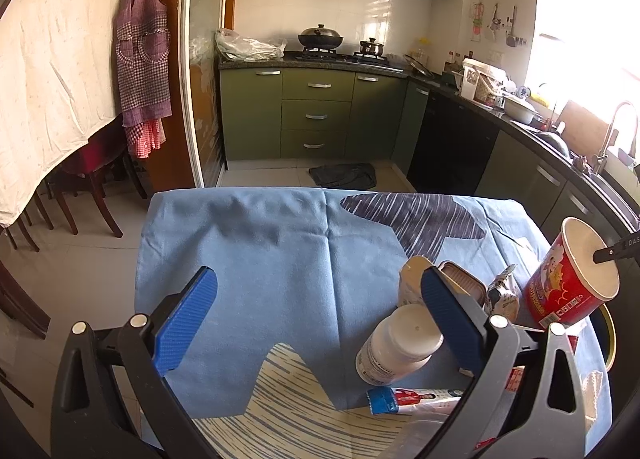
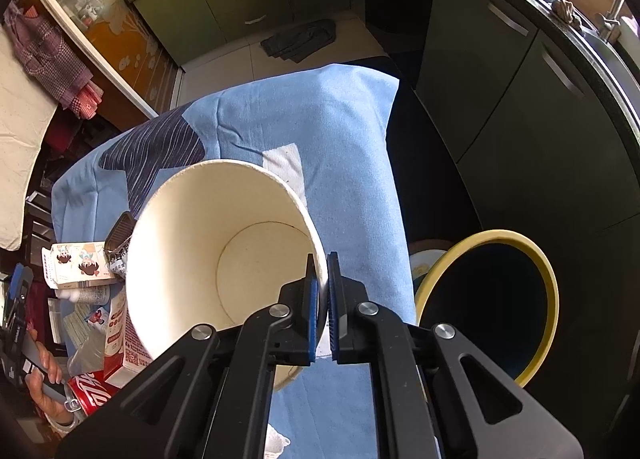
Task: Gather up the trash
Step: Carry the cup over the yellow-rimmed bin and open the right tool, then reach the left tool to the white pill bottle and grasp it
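My right gripper [image 2: 321, 271] is shut on the rim of a big paper cup [image 2: 224, 259], white inside and red outside, which tilts above the blue-clothed table [image 2: 340, 147]. The left wrist view shows the same cup [image 1: 568, 279] at the right, a black fingertip [image 1: 608, 253] reaching over its rim. Hovering over the cloth, my left gripper [image 1: 320, 295] is open with nothing between its fingers. Beside its right finger [image 1: 448, 319] stand a white plastic bottle [image 1: 396, 347], an open tin [image 1: 464, 279] and a crumpled wrapper [image 1: 502, 295]. A tube [image 1: 412, 399] lies nearer the camera.
A yellow-rimmed bin [image 2: 492, 307] stands on the floor just right of the table. More trash lies at the table's left end: a carton [image 2: 76, 263], a red soda can [image 2: 90, 391] and a milk box [image 2: 120, 323]. Green kitchen cabinets [image 1: 312, 115] run behind. A hand [image 2: 44, 391] shows lower left.
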The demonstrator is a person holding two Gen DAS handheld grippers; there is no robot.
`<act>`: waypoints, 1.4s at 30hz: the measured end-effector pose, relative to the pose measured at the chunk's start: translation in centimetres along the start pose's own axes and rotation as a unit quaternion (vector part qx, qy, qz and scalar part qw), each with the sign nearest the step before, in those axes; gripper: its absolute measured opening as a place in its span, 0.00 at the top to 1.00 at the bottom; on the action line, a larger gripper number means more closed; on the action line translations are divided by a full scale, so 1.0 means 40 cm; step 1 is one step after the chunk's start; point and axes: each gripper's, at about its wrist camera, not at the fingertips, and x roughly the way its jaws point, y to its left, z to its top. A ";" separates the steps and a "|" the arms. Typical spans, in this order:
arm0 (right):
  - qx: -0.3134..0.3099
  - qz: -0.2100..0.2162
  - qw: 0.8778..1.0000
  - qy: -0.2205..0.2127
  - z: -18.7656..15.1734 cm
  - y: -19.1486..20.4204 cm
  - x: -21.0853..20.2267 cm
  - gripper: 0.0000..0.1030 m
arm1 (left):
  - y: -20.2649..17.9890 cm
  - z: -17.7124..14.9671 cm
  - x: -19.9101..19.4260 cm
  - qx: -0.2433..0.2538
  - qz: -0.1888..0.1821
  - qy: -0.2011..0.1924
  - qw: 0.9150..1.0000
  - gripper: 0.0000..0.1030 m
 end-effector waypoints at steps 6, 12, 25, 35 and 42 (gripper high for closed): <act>0.058 -0.004 0.997 -0.045 -0.027 -0.156 -0.119 0.95 | 0.000 -0.001 -0.005 -0.002 -0.002 -0.002 1.000 0.05; 0.179 -0.044 0.980 -0.068 -0.104 -0.450 -0.165 0.95 | 0.001 -0.001 -0.005 -0.004 -0.002 -0.001 1.000 0.05; 0.286 -0.029 0.958 -0.002 -0.221 -0.700 0.080 0.87 | -0.003 -0.003 0.009 -0.002 -0.002 0.008 1.000 0.05; 0.272 -0.022 0.962 -0.012 -0.239 -0.666 0.062 0.80 | -0.018 -0.010 0.010 0.011 -0.012 0.012 1.000 0.05; 0.260 -0.013 0.966 -0.007 -0.267 -0.653 0.055 0.78 | -0.047 -0.018 0.023 0.045 -0.014 0.027 0.999 0.05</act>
